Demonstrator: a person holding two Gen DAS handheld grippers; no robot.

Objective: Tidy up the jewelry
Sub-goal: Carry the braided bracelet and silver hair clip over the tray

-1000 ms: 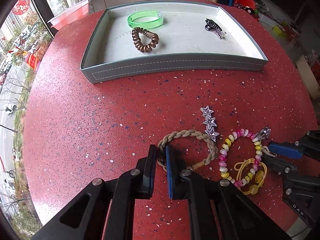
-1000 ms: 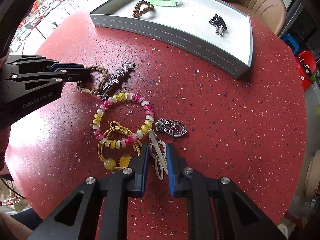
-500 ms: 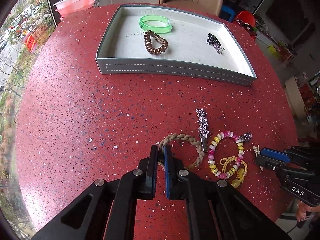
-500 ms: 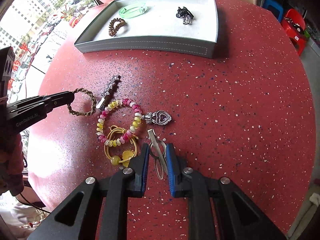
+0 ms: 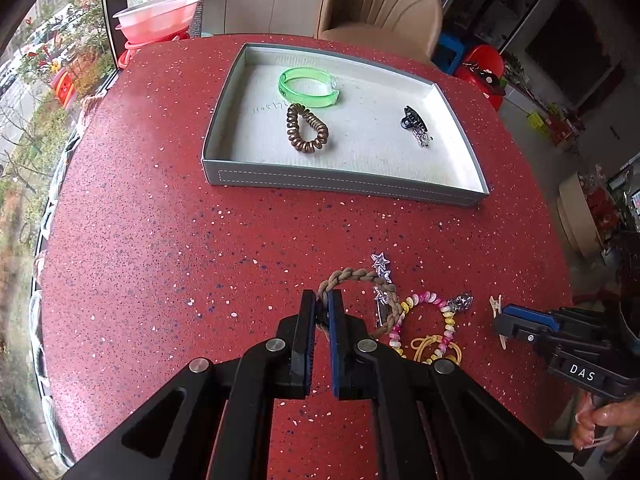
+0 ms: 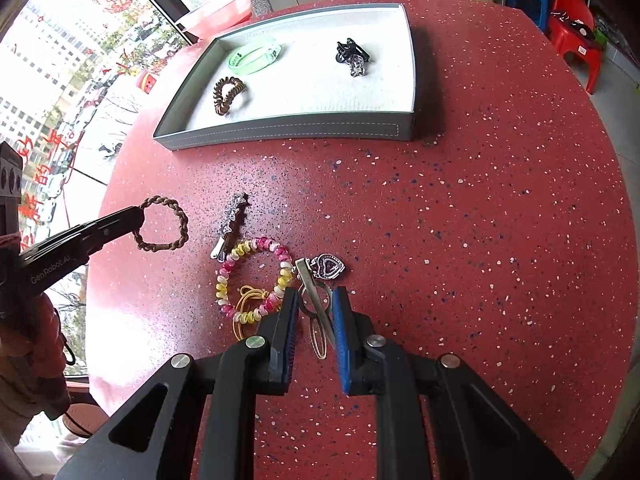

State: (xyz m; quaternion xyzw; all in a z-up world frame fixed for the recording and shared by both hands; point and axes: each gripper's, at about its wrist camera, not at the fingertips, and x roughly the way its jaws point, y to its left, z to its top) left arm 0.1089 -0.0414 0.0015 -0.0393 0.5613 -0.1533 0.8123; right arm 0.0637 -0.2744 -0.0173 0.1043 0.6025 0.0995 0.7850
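At the bottom centre of the left wrist view, the left gripper (image 5: 322,304) is clamped on one side of a braided brown bracelet (image 5: 362,280), whose loop hangs out toward the right of the fingertips. In the right wrist view the same bracelet (image 6: 162,222) shows at the left edge, pinched at its rim and lifted off the red speckled table (image 6: 480,220).

At the bottom centre of the right wrist view, the right gripper (image 6: 316,308) is closed narrowly on a silver hair clip (image 6: 316,304), which runs lengthwise between the pads and pokes out past the tips.

Just beyond that clip lies a heart-shaped pendant (image 6: 330,267), touching the clip's far end. To its left sits a pink and yellow beaded bracelet (image 6: 252,276), lying over a yellow cord (image 6: 246,300). A star-studded hair clip (image 6: 230,220) lies just above the beads, between them and the braided loop.

Across a bare stretch of table, in the upper part of both views, stands a grey tray (image 6: 288,132). Inside it are a green bangle (image 6: 254,58) and a brown spiral hair tie (image 6: 228,94) at the left, and a black claw clip (image 6: 350,54) well apart at the right. A beige chair (image 5: 380,8) stands behind the table, with a pink bowl (image 5: 156,20) at the upper left.
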